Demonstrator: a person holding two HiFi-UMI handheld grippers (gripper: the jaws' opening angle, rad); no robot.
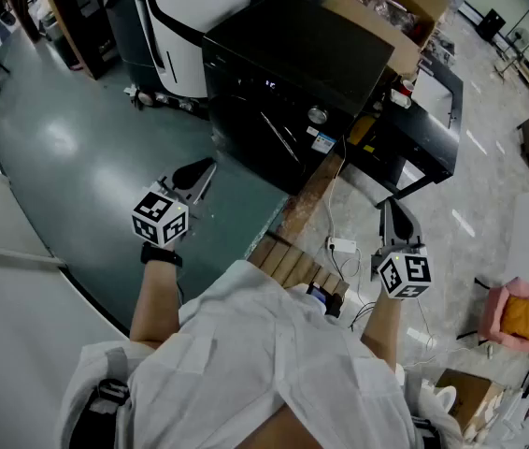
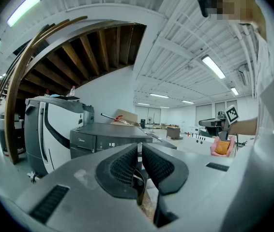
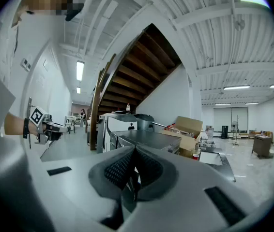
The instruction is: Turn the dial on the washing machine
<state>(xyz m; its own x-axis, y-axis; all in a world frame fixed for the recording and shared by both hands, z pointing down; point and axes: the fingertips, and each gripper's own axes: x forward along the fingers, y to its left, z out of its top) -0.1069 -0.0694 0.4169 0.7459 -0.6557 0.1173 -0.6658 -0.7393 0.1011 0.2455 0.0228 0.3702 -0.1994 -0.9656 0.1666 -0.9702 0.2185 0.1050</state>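
A black washing machine (image 1: 293, 54) stands ahead of me, and its round silver dial (image 1: 317, 115) shows on the front panel. The same machine (image 2: 109, 139) appears beyond the left jaws and as a dark box (image 3: 146, 140) beyond the right jaws. My left gripper (image 1: 207, 166) hovers over the green floor, well short of the machine, with its jaws closed and nothing between them. My right gripper (image 1: 388, 204) hangs at the right, below the dial, also shut and holding nothing.
A white machine (image 1: 190, 26) stands left of the washer. An open cardboard box (image 1: 391, 12) rests behind it, and a black table (image 1: 428, 120) sits to its right. A wooden pallet (image 1: 293, 255), white cables (image 1: 339, 246) and a pink bag (image 1: 517, 316) lie on the floor.
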